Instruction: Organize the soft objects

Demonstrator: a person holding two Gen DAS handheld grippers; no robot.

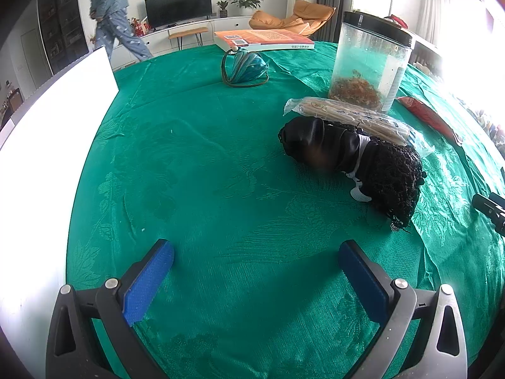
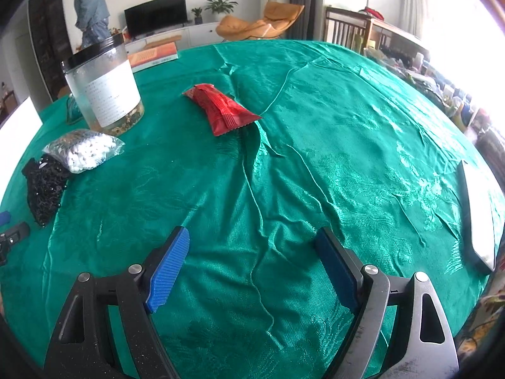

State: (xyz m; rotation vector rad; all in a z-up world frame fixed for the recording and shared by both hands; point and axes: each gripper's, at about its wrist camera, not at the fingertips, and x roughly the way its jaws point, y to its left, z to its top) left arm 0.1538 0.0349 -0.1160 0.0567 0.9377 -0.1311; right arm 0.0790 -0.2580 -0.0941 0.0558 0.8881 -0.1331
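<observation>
A black bundle of satin and beaded lace cloth (image 1: 356, 164) lies on the green tablecloth (image 1: 205, 173), ahead and to the right of my left gripper (image 1: 255, 252), which is open and empty. The same black cloth (image 2: 44, 186) shows at the far left of the right wrist view. A red snack packet (image 2: 224, 110) lies ahead of my right gripper (image 2: 252, 237), also open and empty. A teal folded pouch with a cord (image 1: 246, 68) rests farther back. A clear bag of noodle-like sticks (image 1: 356, 117) lies behind the black cloth.
A tall clear jar with a black lid (image 1: 369, 60) stands at the back right, an orange book (image 1: 265, 39) behind it. White boards (image 1: 47, 132) (image 2: 479, 214) flank the table. A person (image 1: 110, 12) walks in the room behind.
</observation>
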